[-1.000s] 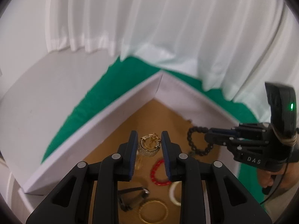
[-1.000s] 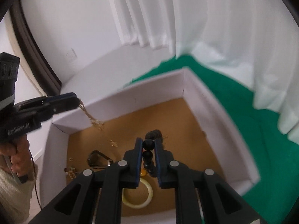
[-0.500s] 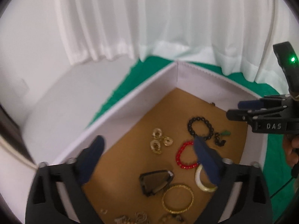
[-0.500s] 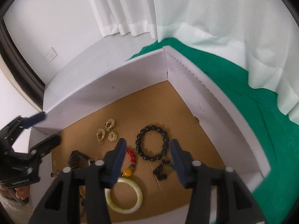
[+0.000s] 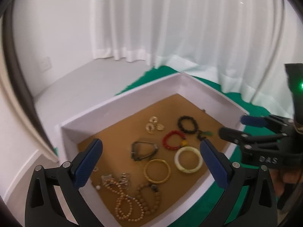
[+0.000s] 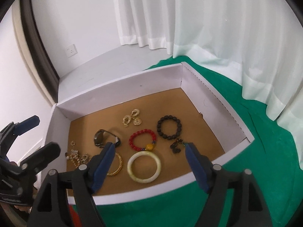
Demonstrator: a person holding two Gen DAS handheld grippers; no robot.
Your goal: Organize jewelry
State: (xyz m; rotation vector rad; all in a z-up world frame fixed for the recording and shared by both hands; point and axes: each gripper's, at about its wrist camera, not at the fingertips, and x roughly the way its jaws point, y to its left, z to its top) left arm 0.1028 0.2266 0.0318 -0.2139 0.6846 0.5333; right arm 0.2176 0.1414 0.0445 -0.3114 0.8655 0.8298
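Note:
A white box [image 6: 123, 92] with a brown floor holds the jewelry. On that floor lie a black bead bracelet [image 6: 161, 130] [image 5: 180, 123], a red bead bracelet [image 6: 131, 141] [image 5: 165, 141], a pale bangle [image 6: 130, 167] [image 5: 177, 159], a gold bangle [image 5: 145, 171], a watch [image 6: 99, 137], gold earrings [image 6: 132, 120] and a bead necklace [image 5: 128, 202]. My left gripper [image 5: 151, 141] [image 6: 45, 133] hangs open and empty above the box's near left side. My right gripper [image 6: 149, 144] [image 5: 233, 126] is above the box's near edge, its jaws opening with nothing held between them.
The box stands on a green cloth [image 6: 265, 160] over a pale surface. White curtains [image 6: 208, 19] hang behind it. A dark frame [image 6: 37, 37] and a wall socket [image 6: 71, 50] are at the left. A hand [image 5: 287, 177] holds the right gripper.
Both grippers let go and opened: the left dropped the gold earrings, the right the black bead bracelet, which now lie in the box. Both pulled back from the box.

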